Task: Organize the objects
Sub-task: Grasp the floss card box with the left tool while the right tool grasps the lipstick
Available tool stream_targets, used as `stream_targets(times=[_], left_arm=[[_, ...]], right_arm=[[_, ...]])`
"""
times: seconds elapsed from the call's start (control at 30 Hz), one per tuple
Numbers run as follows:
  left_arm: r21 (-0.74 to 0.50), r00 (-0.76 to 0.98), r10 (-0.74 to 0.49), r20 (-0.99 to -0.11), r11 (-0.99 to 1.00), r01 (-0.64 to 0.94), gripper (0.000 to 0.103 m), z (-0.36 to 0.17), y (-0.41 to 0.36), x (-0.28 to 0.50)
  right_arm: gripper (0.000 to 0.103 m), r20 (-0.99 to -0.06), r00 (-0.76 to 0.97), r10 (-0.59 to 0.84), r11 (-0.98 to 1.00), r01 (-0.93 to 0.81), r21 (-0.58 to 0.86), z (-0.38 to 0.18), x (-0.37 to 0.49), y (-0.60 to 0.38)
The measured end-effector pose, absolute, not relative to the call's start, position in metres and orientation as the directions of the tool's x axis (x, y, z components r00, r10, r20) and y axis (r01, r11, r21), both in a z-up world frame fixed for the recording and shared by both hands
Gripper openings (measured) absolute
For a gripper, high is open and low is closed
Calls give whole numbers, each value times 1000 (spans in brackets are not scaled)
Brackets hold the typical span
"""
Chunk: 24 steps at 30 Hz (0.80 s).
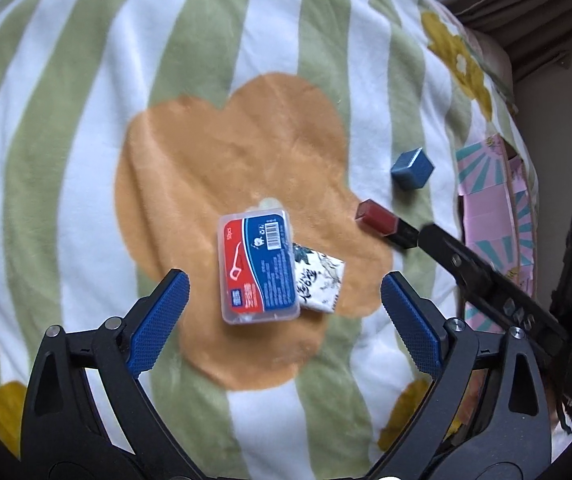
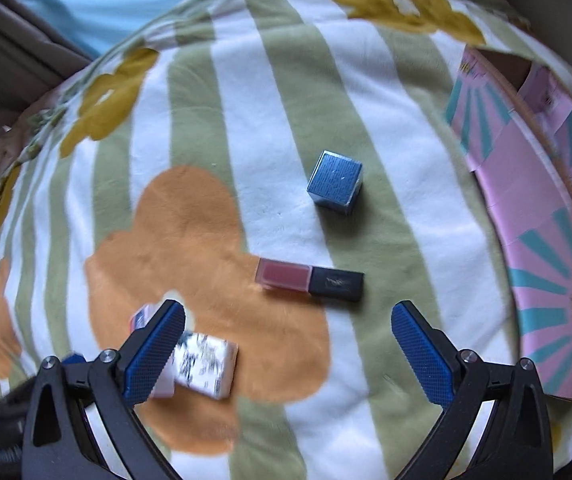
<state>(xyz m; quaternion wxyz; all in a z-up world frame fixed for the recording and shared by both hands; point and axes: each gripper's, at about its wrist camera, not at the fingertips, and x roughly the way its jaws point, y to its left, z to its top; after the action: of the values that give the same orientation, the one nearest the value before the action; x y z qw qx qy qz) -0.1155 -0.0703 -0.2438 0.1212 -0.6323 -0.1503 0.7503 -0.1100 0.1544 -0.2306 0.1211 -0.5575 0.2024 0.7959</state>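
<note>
Each black tool (image 1: 284, 312) has blue textured pads (image 1: 158, 324).

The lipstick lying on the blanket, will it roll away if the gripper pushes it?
Probably not: the lipstick looks square-sided, so it should slide or tip over one flat side. The fluffy blanket would likely slow it. Its glossy case may slip in the pads.

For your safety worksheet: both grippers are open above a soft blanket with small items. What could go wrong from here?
The floss pick case lies partly on the tissue pack, so the left gripper could catch both or tip one.
The lipstick may sink or roll on the plush blanket, slipping from the right gripper.
</note>
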Motion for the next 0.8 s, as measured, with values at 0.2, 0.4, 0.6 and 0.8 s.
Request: stream_targets(times=[0.2, 0.4, 0.6, 0.8], left_arm=[[-365, -118, 364, -924, -931, -12, 94, -278, -67, -132], [-382, -80, 381, -921, -924, -2, 85, -300, -68, -141], [-388, -66, 389, -919, -921, -17, 81, -306, -66, -145], [-388, -56, 389, -920, -921, -26, 65, -311, -66, -146]], right_arm=[[103, -957, -291, -2, -866, -478, 147, -268, -135, 153], [102, -966, -250, 69, -849, -524, 75, -282, -143, 153], [102, -975, -196, 107, -824, -566, 23, -293, -143, 160], [87, -978, -176, 108, -825, -565, 11, -303, -141, 164]])
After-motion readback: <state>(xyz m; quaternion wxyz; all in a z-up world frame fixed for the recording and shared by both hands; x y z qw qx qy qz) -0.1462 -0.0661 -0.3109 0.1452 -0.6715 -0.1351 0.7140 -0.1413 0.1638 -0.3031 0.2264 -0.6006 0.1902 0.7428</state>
